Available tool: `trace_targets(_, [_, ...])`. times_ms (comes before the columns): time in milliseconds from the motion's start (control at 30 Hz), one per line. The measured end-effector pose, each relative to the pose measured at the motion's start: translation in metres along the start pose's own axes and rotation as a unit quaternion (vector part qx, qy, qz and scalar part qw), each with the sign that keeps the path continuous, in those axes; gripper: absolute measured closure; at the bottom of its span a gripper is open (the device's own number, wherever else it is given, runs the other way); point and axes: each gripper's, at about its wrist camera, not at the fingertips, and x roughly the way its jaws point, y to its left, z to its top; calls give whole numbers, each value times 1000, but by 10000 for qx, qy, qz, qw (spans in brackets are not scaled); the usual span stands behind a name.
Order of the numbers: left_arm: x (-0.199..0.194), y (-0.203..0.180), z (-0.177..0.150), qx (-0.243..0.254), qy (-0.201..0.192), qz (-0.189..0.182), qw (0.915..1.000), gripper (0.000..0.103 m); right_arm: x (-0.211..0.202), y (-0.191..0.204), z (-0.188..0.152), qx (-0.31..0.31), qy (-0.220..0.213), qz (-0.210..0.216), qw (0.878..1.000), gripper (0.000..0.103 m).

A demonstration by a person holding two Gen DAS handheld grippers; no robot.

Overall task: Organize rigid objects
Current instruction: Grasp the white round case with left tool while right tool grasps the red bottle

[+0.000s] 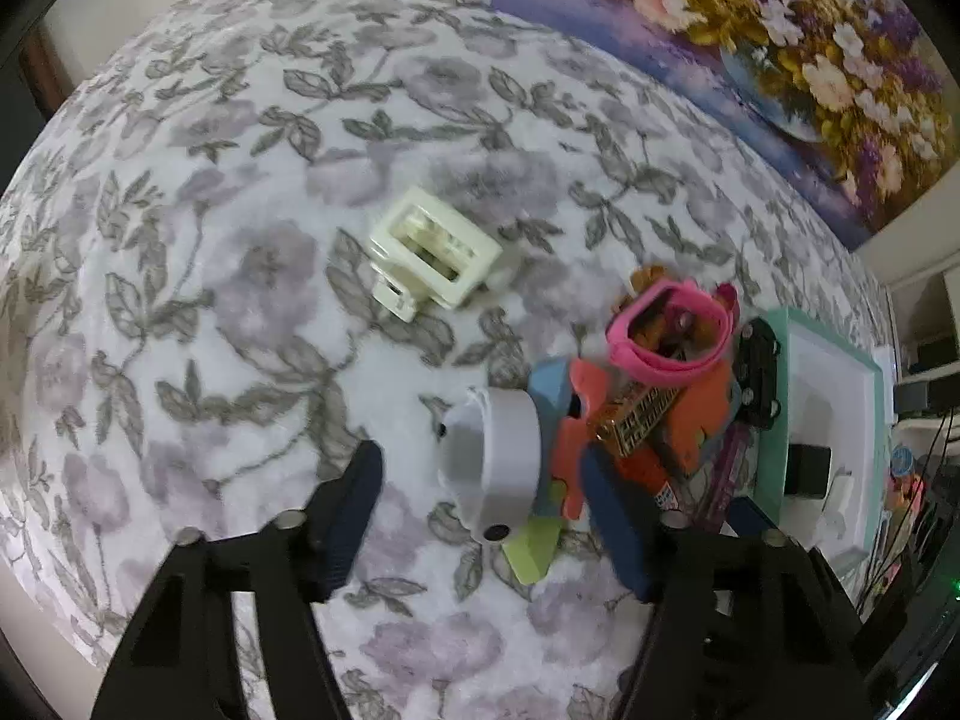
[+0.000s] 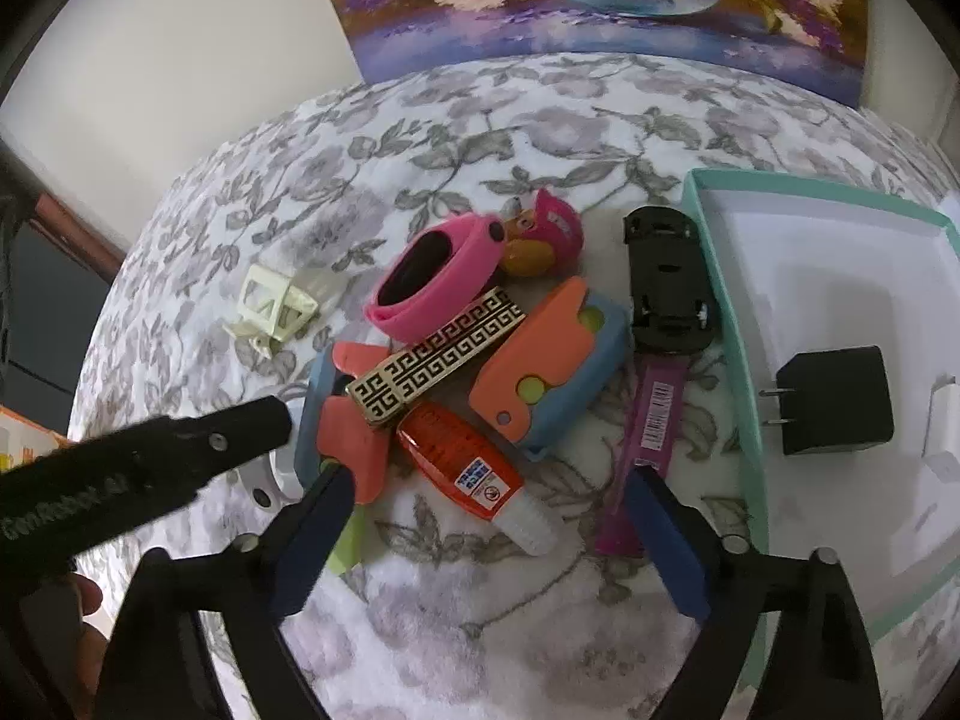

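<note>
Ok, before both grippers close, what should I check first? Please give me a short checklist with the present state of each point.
1. White roll sits between the fingers of the left gripper: ok.
2. Left pads pressing the roll: not ok, a gap shows on one side.
3. Right gripper open astride the red glue bottle: ok.
4. Glue bottle free of the pile: not ok, the gold patterned bar touches its far end.
5. Room in the teal box: ok, bare floor shows beside the black charger.
6. Clearance between the two grippers: cannot tell.
</note>
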Motion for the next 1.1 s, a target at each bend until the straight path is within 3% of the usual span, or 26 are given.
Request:
trace_targets(200, [9,3,-3,-93,136,-104,9998,72,9,6,-1,-184,101,-9,9998,32])
trace_targets(300, [9,4,-3,-167,115,-254,9995,80,16,9,-2,-282,157,-61,9995,39])
trace_targets(567, [13,7,-1,-264,91,-295,9992,81,26,20,-3,-608,92,-403,9973,50])
trace_targets(667, [13,8,-1,-279,83,-280,9992,82,28,25,-3,-699,45,-563,9960,60])
trace_targets(933, [4,13,-1,-394,-56,-162,9991,83,21,14,-4,-571,74,-311,9979,70])
trace_targets(1100, [-5,12,0,-410,-196,-155,9988,83,15,8,-9,-470,154,-135,9987,71])
